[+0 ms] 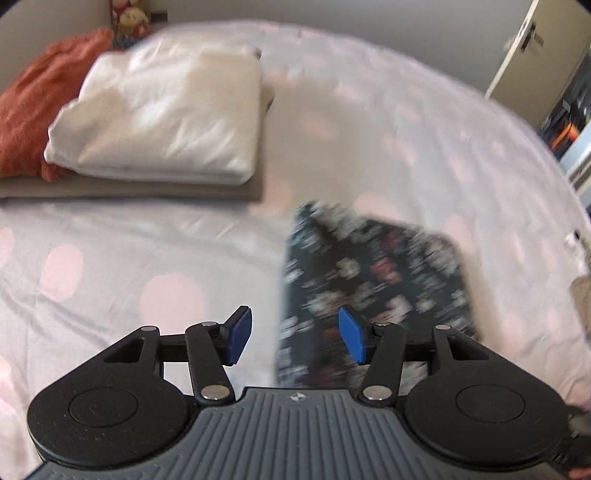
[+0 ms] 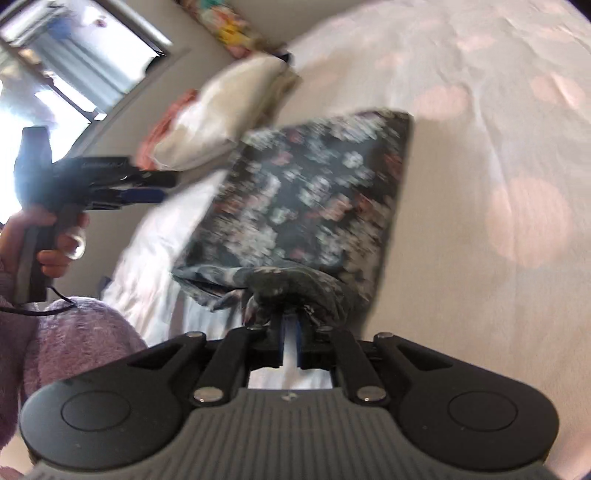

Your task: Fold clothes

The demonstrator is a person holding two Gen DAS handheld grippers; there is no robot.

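Observation:
A dark floral garment [image 1: 369, 273] lies folded into a flat panel on the white bedspread with pink dots [image 1: 110, 258]. My left gripper [image 1: 293, 321] hovers above the garment's left edge, open, its blue pads [image 1: 242, 334] wide apart with nothing between them. In the right wrist view that left gripper [image 2: 147, 188] is off to the left, held in a hand [image 2: 55, 240] above the bed. My right gripper [image 2: 290, 321] is at the near edge of the floral garment [image 2: 314, 192]. Bunched cloth drapes over its fingertips. A narrow gap shows between its pads, with white sheet visible through it.
A stack of folded white and beige clothes [image 1: 166, 118] sits at the back left, with an orange towel [image 1: 29, 103] beside it. A soft toy [image 1: 129, 18] is against the wall, a door [image 1: 524, 48] at far right. A window [image 2: 74, 55] and a purple fuzzy sleeve [image 2: 74, 339] are at left.

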